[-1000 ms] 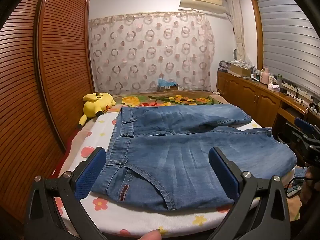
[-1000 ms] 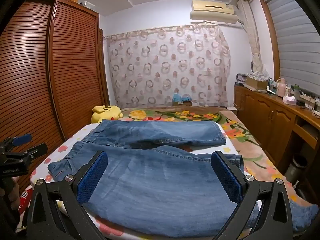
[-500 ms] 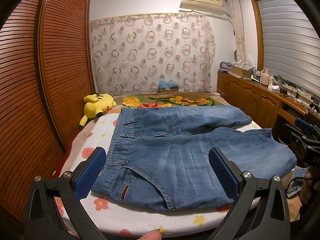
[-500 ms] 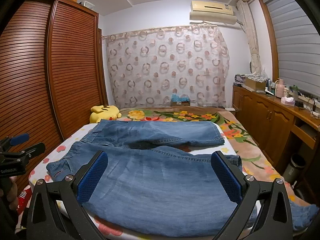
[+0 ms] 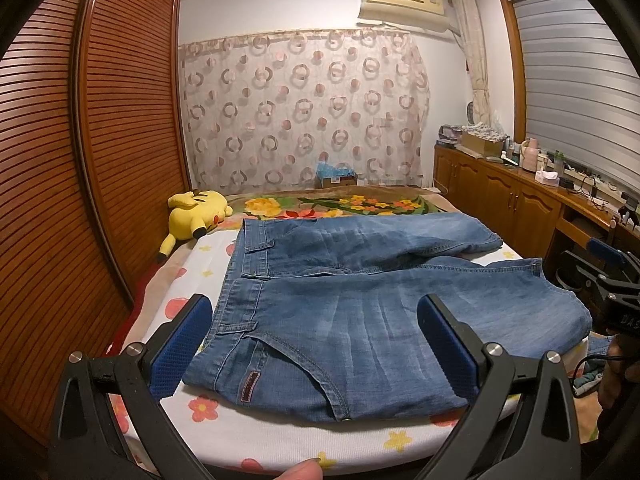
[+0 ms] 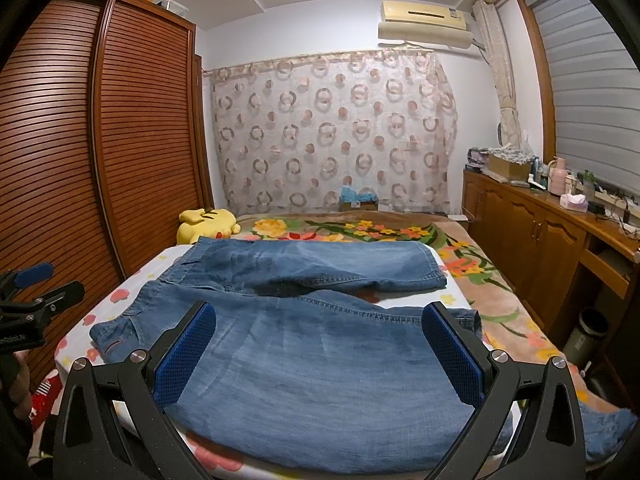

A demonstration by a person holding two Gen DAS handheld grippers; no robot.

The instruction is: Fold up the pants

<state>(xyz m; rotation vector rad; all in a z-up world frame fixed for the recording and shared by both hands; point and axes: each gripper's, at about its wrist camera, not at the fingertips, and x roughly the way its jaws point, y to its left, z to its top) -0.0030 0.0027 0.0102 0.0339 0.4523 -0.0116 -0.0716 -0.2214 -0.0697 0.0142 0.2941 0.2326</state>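
Observation:
Blue denim pants [image 5: 352,300] [image 6: 320,344] lie spread flat across the near end of the bed, waistband to the left and both legs running right. The near leg hangs over the bed's right edge. My left gripper [image 5: 314,344] hovers open above the waistband and near hip, its blue pads [image 5: 182,342] wide apart and holding nothing. Over the near leg my right gripper [image 6: 316,354] stands open too, nothing between its pads [image 6: 452,358]. Each gripper shows at the edge of the other's view.
The bed's white flowered sheet [image 5: 280,436] borders the pants. A yellow plush toy [image 5: 196,216] lies at the far left. A louvred wardrobe [image 5: 80,160] runs along the left, wooden cabinets [image 6: 540,232] along the right. A small bin [image 6: 586,334] stands by the bed.
Both cameras have tilted up slightly, so the pants sit a little lower in frame. The pants have not moved and both grippers stay open.

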